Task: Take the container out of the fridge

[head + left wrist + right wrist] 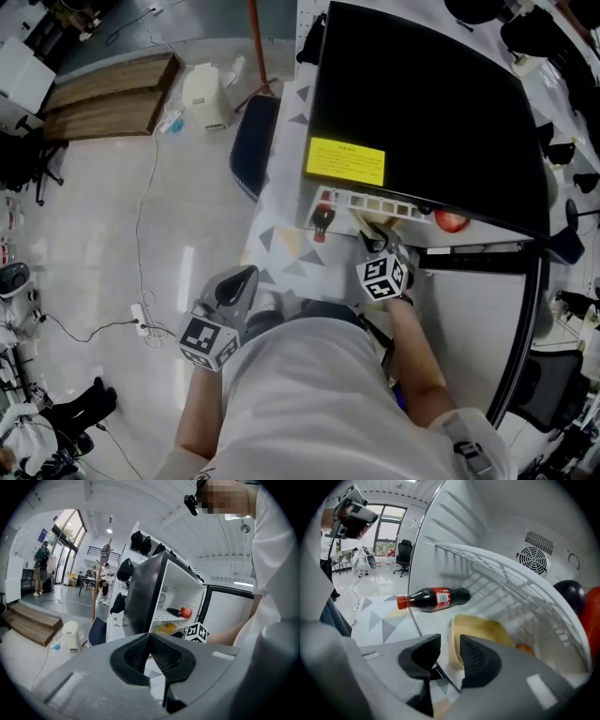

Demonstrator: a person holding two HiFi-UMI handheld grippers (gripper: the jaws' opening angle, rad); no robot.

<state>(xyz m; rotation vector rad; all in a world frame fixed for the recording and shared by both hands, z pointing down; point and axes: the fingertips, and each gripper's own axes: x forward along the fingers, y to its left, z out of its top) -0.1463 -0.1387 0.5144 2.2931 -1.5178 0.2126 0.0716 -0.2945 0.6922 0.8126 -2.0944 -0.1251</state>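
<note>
The black fridge (422, 103) stands with its door (469, 319) swung open to the right. On its lower floor lies a shallow yellow container (480, 632), also visible from the head view (367, 225) and the left gripper view (165, 630). My right gripper (450, 644) reaches into the opening (377, 246), open, with the container's near rim in the gap between the jaws and no pad pressing on it. My left gripper (246, 275) hangs low, left of the fridge, its jaws (150, 639) shut on nothing.
A cola bottle (433, 598) lies at the fridge's front edge, cap outward. On the wire shelf (520, 588) sit a red fruit (186, 612) and a dark eggplant (173, 612). A blue chair (251, 145), wooden steps (108, 98) and a floor cable (141, 319) are to the left.
</note>
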